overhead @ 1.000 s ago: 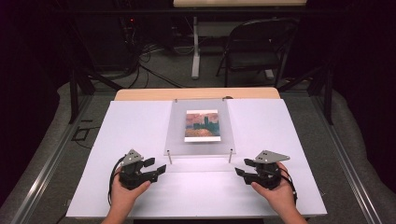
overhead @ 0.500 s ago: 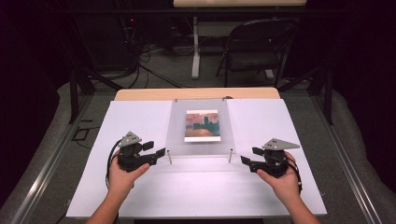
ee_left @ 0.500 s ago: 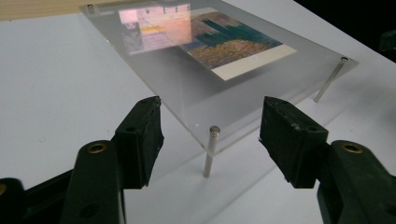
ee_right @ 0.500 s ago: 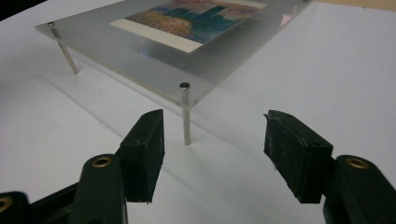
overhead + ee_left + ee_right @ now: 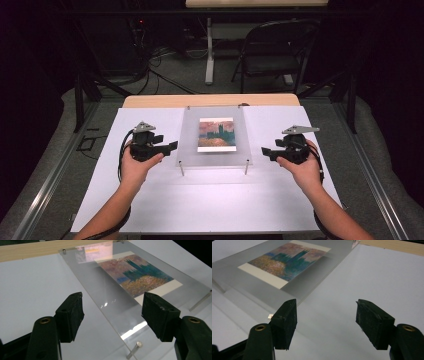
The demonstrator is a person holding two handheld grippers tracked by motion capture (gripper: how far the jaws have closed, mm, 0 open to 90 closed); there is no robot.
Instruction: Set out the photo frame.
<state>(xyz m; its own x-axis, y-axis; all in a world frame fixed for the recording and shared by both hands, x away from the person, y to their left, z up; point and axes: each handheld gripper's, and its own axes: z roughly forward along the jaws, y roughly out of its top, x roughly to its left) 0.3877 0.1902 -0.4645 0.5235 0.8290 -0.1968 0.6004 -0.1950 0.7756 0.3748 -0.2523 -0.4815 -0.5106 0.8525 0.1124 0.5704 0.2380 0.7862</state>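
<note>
Two wide-open grippers, left [image 5: 171, 146] and right [image 5: 263, 151], flank the clear acrylic sheet [image 5: 215, 155] covering a painting print [image 5: 216, 134], nothing grasped yet.

print [image 5: 216, 134]: teal, pink, orange dabs, cream border | table [image 5: 210, 200]: white | jaws: black

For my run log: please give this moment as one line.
left gripper: open, empty | right gripper: open, empty | acrylic sheet: between them, untouched

High view overlooks table [image 5: 165, 200]; gripper views share the clear panel [image 5: 100, 287].
</note>
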